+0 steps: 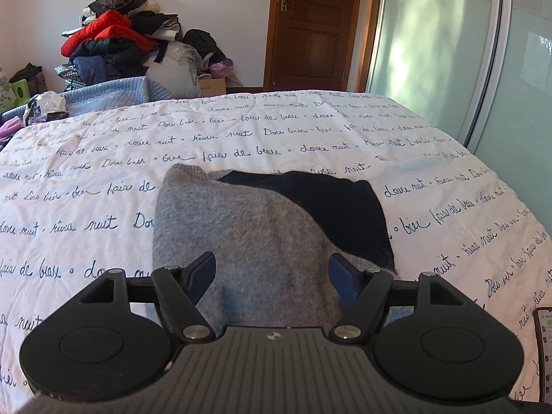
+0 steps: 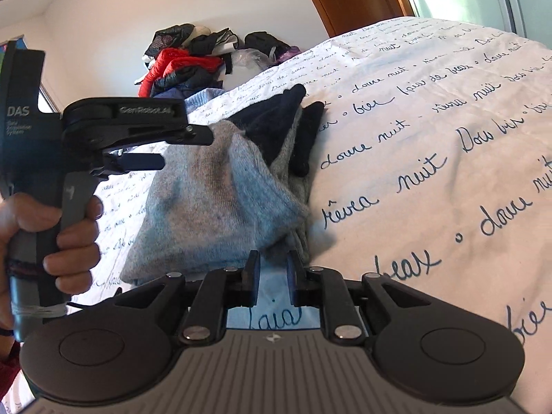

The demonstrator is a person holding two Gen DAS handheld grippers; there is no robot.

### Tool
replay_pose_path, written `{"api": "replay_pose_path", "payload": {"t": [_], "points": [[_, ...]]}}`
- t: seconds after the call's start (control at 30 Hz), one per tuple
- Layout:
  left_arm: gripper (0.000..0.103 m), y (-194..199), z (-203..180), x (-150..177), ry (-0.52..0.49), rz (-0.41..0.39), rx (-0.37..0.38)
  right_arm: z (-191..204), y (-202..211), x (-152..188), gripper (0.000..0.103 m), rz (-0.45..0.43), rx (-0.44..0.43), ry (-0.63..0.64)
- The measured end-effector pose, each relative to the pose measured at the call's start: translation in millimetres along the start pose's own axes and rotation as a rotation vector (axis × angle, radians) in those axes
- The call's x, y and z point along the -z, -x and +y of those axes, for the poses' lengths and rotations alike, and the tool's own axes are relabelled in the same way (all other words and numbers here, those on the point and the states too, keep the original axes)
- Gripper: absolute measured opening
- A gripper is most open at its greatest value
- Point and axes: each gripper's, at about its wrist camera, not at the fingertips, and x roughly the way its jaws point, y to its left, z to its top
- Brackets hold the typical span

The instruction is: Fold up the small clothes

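A small knit garment point(image 1: 241, 227), grey with a dark navy part point(image 1: 345, 207), lies folded over on the white bedcover point(image 1: 241, 131) printed with blue script. My left gripper point(image 1: 272, 272) is open just above the grey near edge, and nothing is pinched between its blue pads. In the right wrist view the garment point(image 2: 214, 200) is a bunched heap. A hand point(image 2: 72, 238) holds the left gripper point(image 2: 179, 148) open over the heap's left side. My right gripper point(image 2: 274, 272) sits at the heap's near corner, its jaws a narrow gap apart with only bedcover point(image 2: 431, 158) showing between them.
A phone point(image 1: 543, 345) lies at the bed's right edge. Beyond the far edge are a tall pile of clothes point(image 1: 103, 41), a blue quilted blanket point(image 1: 114, 93) and a cardboard box point(image 1: 212, 86). A wooden door point(image 1: 310, 27) and a frosted glass sliding door point(image 1: 448, 51) stand behind.
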Motion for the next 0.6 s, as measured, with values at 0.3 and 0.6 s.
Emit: {"api": "replay_pose_path", "payload": {"t": [0.3,0.6], "points": [[0.074,40.4,30.5,44.0,0.081,-0.012,-0.051,3.4,25.6,8.4,0.048,-0.026,0.046,0.076],[0.076,88.6,74.0,109.5,0.194,-0.005,-0.178,34.5,46.1,22.2,0.078,-0.007,0.063,0.265]]}}
